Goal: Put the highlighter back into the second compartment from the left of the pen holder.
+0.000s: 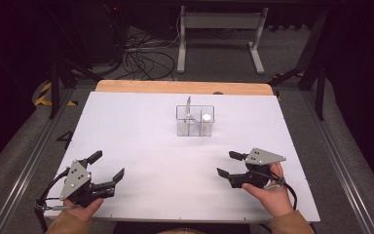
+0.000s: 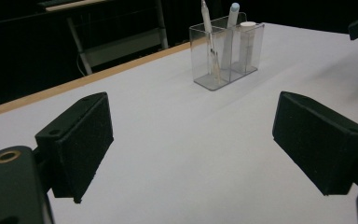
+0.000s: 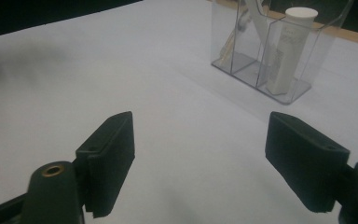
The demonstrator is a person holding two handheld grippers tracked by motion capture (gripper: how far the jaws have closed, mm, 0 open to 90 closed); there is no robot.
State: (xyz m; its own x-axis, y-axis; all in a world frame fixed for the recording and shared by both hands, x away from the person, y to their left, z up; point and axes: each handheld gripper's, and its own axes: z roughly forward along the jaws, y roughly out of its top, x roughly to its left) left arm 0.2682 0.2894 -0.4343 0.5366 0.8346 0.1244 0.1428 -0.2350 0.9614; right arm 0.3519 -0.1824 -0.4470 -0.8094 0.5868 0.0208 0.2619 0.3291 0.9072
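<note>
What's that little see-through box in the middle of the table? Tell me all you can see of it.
The clear holder looks like transparent plastic, rectangular and open on top, with inner walls dividing it into compartments. It stands upright on the white table, toward the far side, apart from both grippers. Inside, a pen and a light-tipped marker lean against its walls, and a white capped tube stands in an end compartment.

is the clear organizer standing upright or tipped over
Upright. The clear organizer stands flat on its base on the white table, open top up, with pens and a white tube standing in its compartments.
</note>
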